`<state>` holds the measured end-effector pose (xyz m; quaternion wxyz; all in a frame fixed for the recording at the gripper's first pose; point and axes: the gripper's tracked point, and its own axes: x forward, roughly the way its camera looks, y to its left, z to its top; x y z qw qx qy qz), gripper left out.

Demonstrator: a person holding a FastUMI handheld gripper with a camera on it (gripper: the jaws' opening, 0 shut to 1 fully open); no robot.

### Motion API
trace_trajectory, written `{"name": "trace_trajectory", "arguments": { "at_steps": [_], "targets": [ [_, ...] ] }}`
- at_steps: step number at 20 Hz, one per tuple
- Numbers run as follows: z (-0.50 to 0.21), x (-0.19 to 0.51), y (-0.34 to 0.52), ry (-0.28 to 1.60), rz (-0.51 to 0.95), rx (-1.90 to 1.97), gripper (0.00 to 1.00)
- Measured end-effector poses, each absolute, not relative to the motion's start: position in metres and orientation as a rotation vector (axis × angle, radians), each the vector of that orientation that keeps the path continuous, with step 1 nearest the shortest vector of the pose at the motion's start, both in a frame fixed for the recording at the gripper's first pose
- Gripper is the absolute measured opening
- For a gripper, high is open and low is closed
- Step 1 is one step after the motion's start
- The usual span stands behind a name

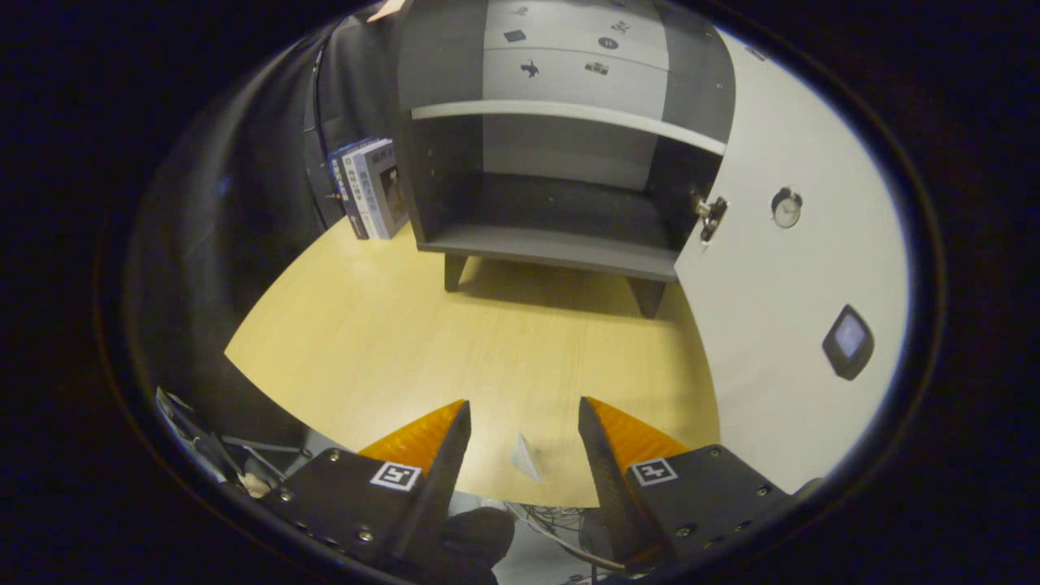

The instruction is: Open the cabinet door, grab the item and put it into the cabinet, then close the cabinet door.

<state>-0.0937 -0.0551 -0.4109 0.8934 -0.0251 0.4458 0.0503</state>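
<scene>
Pale yellow wood grain runs under the hand-held gripper point(524, 422), whose two fingers stand apart with nothing between them but bare bench point(455, 325). Fingers hang over the near edge of the bench, aimed toward the cabinet point(561, 162).

Small pale scrap point(524, 459) lies on the bench just ahead of and between the fingertips; too small to say what it is.

Beyond the fingers, well apart: cabinet on short legs, two legs seen. Door point(780, 325) already swung wide on the right, white inner face turned this way. One hinge point(709, 215) at the door's edge. Inside, one shelf point(569, 118) and the floor of the lower compartment point(561, 236), both bare as far as can be seen.

Left of the cabinet, touching or just beside its side wall: books point(370, 191) standing upright on the bench, about three, spines close together so the count is uncertain.

Stickers on the door: two, one round point(786, 207), one dark squarish point(847, 341).

Step in hand, by my reading: door-opening is done; the grab comes next. The books are the only likely item. Next move calls for carrying the parted fingers left and forward, lining them up across one book's thickness, then closing without toppling the neighbours.
</scene>
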Motion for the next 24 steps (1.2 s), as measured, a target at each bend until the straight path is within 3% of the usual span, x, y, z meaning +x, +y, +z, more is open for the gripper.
{"name": "trace_trajectory", "arguments": {
  "at_steps": [9,13,16,17,19,24],
  "targets": [
    [-0.504,-0.116,-0.05,1.101,0.152,-0.092,0.79],
    [-0.527,-0.124,-0.053,1.138,0.16,-0.097,0.74],
    [-0.539,-0.124,-0.054,1.153,0.161,-0.09,0.57],
    [-0.534,-0.122,-0.058,1.154,0.155,-0.103,0.57],
    [-0.542,-0.121,-0.058,1.15,0.148,-0.083,0.35],
    [-0.537,-0.116,-0.059,1.124,0.14,-0.127,0.29]
  ]
}}
